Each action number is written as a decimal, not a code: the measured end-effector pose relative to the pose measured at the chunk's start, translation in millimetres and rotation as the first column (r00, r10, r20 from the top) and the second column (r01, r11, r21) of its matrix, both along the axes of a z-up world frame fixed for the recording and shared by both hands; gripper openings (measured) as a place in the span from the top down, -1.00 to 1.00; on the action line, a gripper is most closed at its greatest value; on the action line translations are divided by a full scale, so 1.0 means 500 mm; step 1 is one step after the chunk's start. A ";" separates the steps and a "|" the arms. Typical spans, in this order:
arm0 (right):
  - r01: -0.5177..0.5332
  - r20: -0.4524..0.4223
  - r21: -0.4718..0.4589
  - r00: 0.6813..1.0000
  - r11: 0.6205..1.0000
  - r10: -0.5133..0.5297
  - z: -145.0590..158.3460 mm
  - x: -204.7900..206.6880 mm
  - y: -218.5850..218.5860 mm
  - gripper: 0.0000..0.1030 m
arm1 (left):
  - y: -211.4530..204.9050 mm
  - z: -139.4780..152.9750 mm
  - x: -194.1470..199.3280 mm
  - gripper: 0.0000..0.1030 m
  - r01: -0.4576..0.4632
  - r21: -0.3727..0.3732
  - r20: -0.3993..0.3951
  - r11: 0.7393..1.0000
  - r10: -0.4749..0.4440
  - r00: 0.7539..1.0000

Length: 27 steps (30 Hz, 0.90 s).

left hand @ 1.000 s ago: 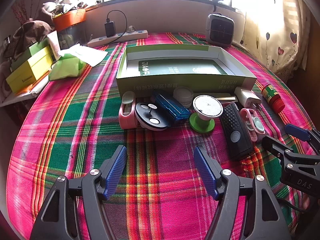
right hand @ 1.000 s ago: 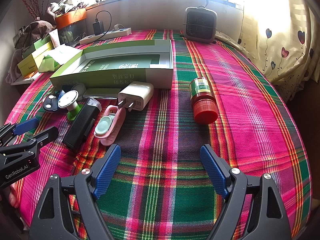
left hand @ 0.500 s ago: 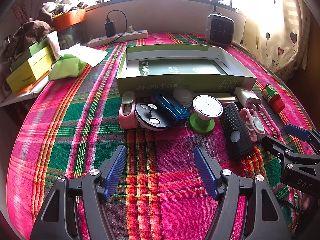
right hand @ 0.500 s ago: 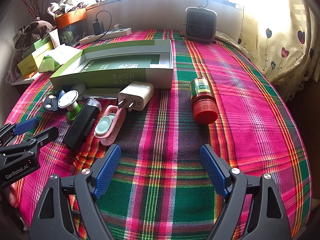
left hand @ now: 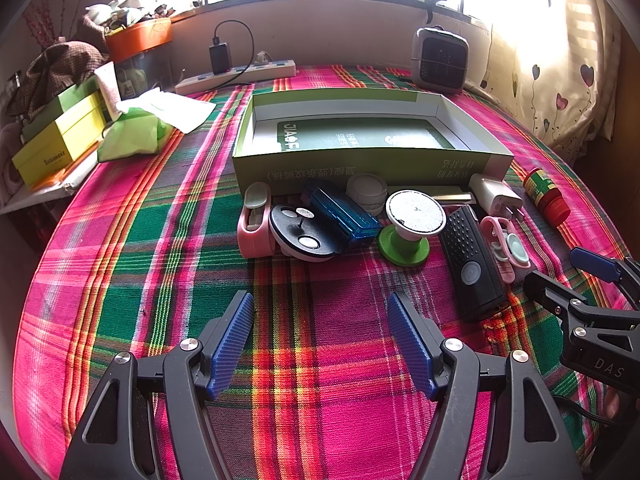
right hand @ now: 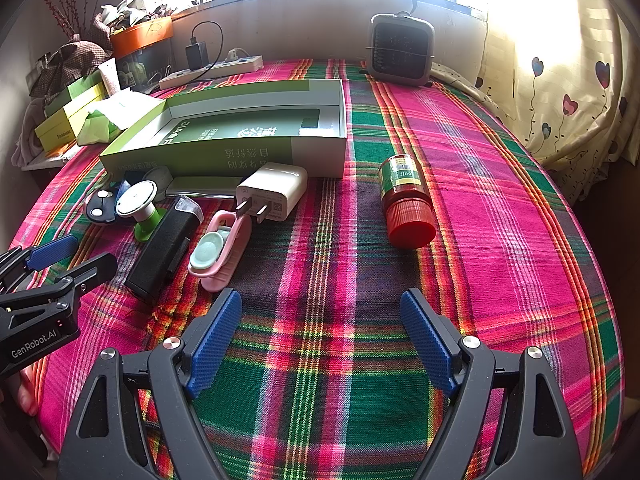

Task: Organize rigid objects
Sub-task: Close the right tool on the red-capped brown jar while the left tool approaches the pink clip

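1. Your left gripper (left hand: 320, 340) hovers over bare cloth (left hand: 140, 240), jaws spread wide and holding nothing.
2. Ahead of it, the green box (left hand: 360, 168) sits open. It shows only a printed insert inside, so by the look of it nothing has been packed yet.
3. The items wait in a row just in front of the box wall. From the left: a pink case (left hand: 253, 224), a black disc (left hand: 304, 236) touching it, a blue case (left hand: 342, 216), a white jar (left hand: 367, 192) against the box, and a green-based stand (left hand: 412, 220).
4. Further right lie a black speaker (left hand: 474, 264), a white charger (left hand: 494, 198) and a pink clip (left hand: 506, 244), all close together.
5. The red bottle (right hand: 406, 200) lies on its side, well apart from the rest, with its cap towards you.
6. Your right gripper (right hand: 320, 344) is also spread and empty, above the cloth near the pink clip and short of the bottle.
7. I judge the task at its start: all 9 items remain outside the box. The bottle looks the easiest first pick for your right gripper, since nothing crowds it, though it may roll.
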State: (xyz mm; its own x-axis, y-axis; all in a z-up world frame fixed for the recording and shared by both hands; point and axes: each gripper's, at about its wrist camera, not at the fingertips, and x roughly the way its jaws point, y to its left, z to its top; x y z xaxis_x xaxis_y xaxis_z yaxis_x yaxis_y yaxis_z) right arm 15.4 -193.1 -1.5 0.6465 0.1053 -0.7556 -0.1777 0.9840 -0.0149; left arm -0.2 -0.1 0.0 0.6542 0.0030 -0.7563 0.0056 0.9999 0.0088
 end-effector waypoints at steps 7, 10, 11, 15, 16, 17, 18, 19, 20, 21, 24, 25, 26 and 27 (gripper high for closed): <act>-0.003 0.000 0.001 1.000 1.000 0.003 0.000 -0.001 0.000 -0.59 | 0.000 0.000 0.000 -0.35 0.000 -0.001 0.000 1.000 0.000 1.000; -0.015 0.000 0.003 1.000 1.000 0.015 0.000 -0.001 -0.001 -0.59 | 0.000 0.000 0.000 -0.35 0.001 -0.001 -0.001 1.000 -0.001 1.000; -0.020 0.000 0.005 1.000 1.000 0.020 0.000 -0.001 -0.001 -0.59 | -0.001 -0.001 0.000 -0.35 0.001 -0.002 -0.001 1.000 -0.001 1.000; -0.035 -0.005 0.023 0.999 0.999 0.035 0.002 -0.002 -0.011 -0.59 | 0.000 0.001 0.001 -0.35 0.010 -0.021 -0.014 1.000 -0.010 1.000; -0.032 -0.009 0.039 0.999 0.999 0.032 0.005 -0.001 -0.020 -0.59 | 0.007 0.004 0.008 -0.35 0.013 -0.033 -0.017 0.999 -0.013 1.000; -0.024 -0.015 0.047 1.000 0.999 0.025 0.007 0.002 -0.027 -0.59 | 0.012 0.006 0.010 -0.35 0.013 -0.049 -0.018 0.999 -0.014 1.000; -0.017 -0.019 0.049 1.000 0.999 0.018 0.006 0.008 -0.031 -0.59 | 0.019 0.008 0.011 -0.34 0.014 -0.071 -0.021 0.997 -0.015 1.000; -0.009 -0.019 0.052 1.000 0.999 0.010 0.008 0.011 -0.038 -0.59 | 0.026 0.010 0.011 -0.34 0.015 -0.091 -0.023 0.996 -0.017 1.000; 0.001 -0.017 0.054 1.000 0.999 0.000 0.012 0.016 -0.048 -0.59 | 0.036 0.014 0.013 -0.34 0.009 -0.124 -0.026 0.992 -0.012 1.000; 0.007 -0.014 0.054 1.000 0.999 -0.006 0.016 0.020 -0.053 -0.59 | 0.042 0.016 0.013 -0.34 0.003 -0.137 -0.026 0.991 -0.007 1.000; 0.027 0.003 0.042 1.000 0.999 -0.027 0.029 0.033 -0.070 -0.59 | 0.058 0.020 0.022 -0.34 -0.018 -0.134 -0.027 0.991 0.014 1.000; 0.031 0.006 0.037 0.999 0.999 -0.031 0.033 0.039 -0.073 -0.59 | 0.062 0.021 0.026 -0.34 -0.026 -0.132 -0.028 0.991 0.022 0.999; 0.035 0.009 0.033 0.999 0.999 -0.035 0.036 0.047 -0.078 -0.59 | 0.068 0.021 0.032 -0.34 -0.034 -0.138 -0.031 0.990 0.030 0.999; 0.036 0.009 0.029 0.999 0.999 -0.036 0.038 0.053 -0.081 -0.59 | 0.075 0.022 0.038 -0.34 -0.040 -0.155 -0.034 0.987 0.036 0.999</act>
